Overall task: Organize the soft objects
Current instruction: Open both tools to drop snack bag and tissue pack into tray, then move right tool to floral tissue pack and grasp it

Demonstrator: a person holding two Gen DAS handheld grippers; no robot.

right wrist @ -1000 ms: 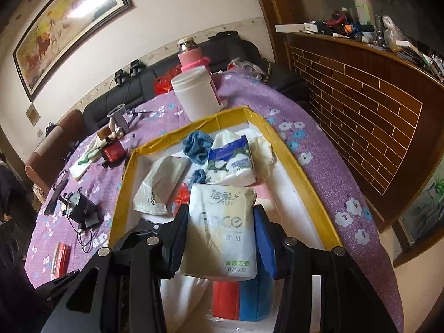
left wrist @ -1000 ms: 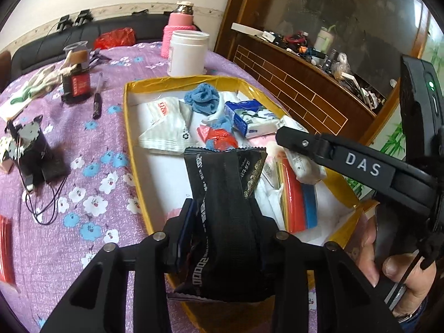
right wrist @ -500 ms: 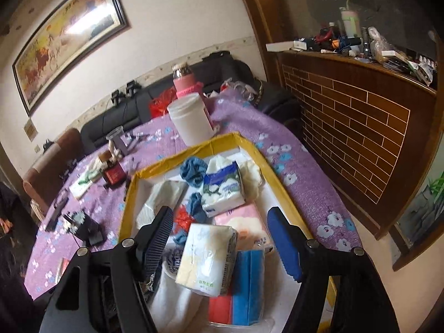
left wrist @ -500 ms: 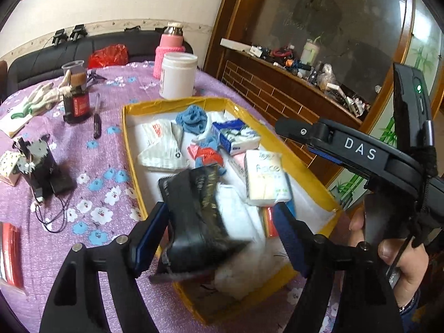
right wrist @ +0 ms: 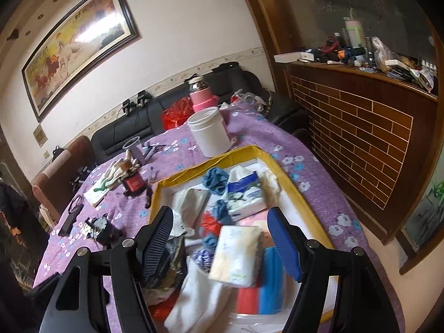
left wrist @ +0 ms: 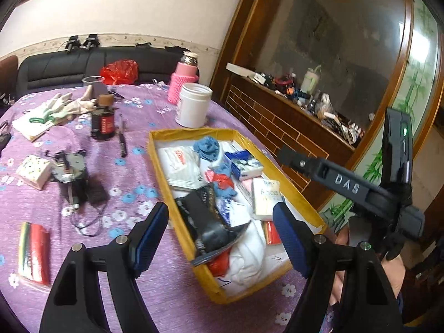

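Left gripper (left wrist: 220, 238): black two-finger tool with blue ribbed pads, jaws spread wide and bare, hanging above the near end of the box; a release posture, judged by what lies directly below. Right gripper (right wrist: 220, 242): same build, jaws likewise wide with nothing pressed between the pads, above the same end. Crinkled black foil pouch with gold-patterned edge (left wrist: 206, 222): lies slanted in the near left corner, its lower end overhanging the wall, loosely dropped rather than laid flat. White soft tissue pack with pale green print (right wrist: 237, 254): lies tilted on the red and blue sponge blocks (right wrist: 260, 285), propped by the pile beneath. White folded cloth (right wrist: 194, 297): slumped beside them. Shallow yellow-walled cardboard box (left wrist: 161, 166): the collecting place, holding every soft item so far. Further in: blue-and-white tissue pack (right wrist: 244, 194), crumpled blue cloth (right wrist: 215, 180). Beyond, on the purple flowered tablecloth (left wrist: 83, 249): white plastic jar (left wrist: 193, 105), a hard item, sensibly left outside.
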